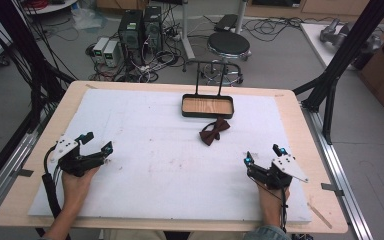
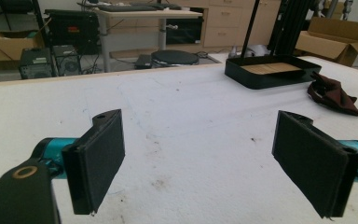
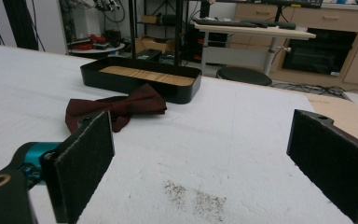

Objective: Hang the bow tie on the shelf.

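Note:
A dark red bow tie [image 1: 215,131] lies on the white mat, just in front of a black tray with a wooden bottom [image 1: 207,106] and an upright black handle. The bow tie [image 3: 116,109] and the tray [image 3: 140,80] lie ahead and to the left in the right gripper view; the left gripper view has the bow tie [image 2: 332,92] and tray [image 2: 270,71] at far right. My left gripper [image 1: 96,142] rests open at the mat's left side. My right gripper [image 1: 263,154] rests open at the right front. Both hold nothing.
A white mat [image 1: 160,165] covers the wooden table [image 1: 294,107]. Black frame posts [image 1: 340,55] stand at the table's right, cables hang at the left. Beyond the far edge are a stool [image 1: 228,46] and computer towers [image 1: 140,30] on the floor.

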`<act>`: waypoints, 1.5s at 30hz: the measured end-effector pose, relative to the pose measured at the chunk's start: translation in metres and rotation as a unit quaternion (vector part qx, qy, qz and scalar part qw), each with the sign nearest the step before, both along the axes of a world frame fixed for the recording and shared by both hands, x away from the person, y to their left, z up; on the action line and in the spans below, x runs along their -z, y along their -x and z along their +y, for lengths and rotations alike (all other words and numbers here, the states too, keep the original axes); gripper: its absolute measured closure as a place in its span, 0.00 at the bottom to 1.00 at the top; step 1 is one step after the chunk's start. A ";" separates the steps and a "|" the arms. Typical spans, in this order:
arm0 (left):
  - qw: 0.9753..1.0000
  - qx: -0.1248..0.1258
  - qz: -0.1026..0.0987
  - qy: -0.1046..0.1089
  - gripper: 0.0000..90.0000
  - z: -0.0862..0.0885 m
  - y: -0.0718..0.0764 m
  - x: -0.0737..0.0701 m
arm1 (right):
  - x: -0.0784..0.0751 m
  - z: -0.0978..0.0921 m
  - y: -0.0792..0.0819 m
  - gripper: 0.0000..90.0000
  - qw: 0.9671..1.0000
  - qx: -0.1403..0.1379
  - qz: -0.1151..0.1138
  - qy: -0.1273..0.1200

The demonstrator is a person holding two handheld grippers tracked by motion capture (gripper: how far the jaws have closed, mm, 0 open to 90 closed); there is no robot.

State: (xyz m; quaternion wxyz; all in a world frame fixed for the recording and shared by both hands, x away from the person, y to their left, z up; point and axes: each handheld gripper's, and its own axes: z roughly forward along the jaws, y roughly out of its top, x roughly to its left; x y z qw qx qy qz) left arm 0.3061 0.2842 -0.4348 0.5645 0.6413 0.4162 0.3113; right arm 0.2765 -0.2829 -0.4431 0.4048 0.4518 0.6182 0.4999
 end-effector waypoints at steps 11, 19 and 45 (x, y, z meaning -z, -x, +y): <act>1.000 0.004 -0.001 -0.002 0.19 -0.003 -0.001 0.001 | -0.003 0.011 -0.006 0.07 0.999 0.009 0.023 0.021; 1.000 0.006 -0.001 -0.005 0.19 -0.003 0.000 0.001 | -0.020 0.036 -0.031 0.07 0.999 0.008 0.052 0.008; 1.000 0.012 -0.008 -0.007 0.21 -0.006 -0.001 0.001 | -0.014 0.098 -0.114 0.22 0.988 0.055 0.143 -0.023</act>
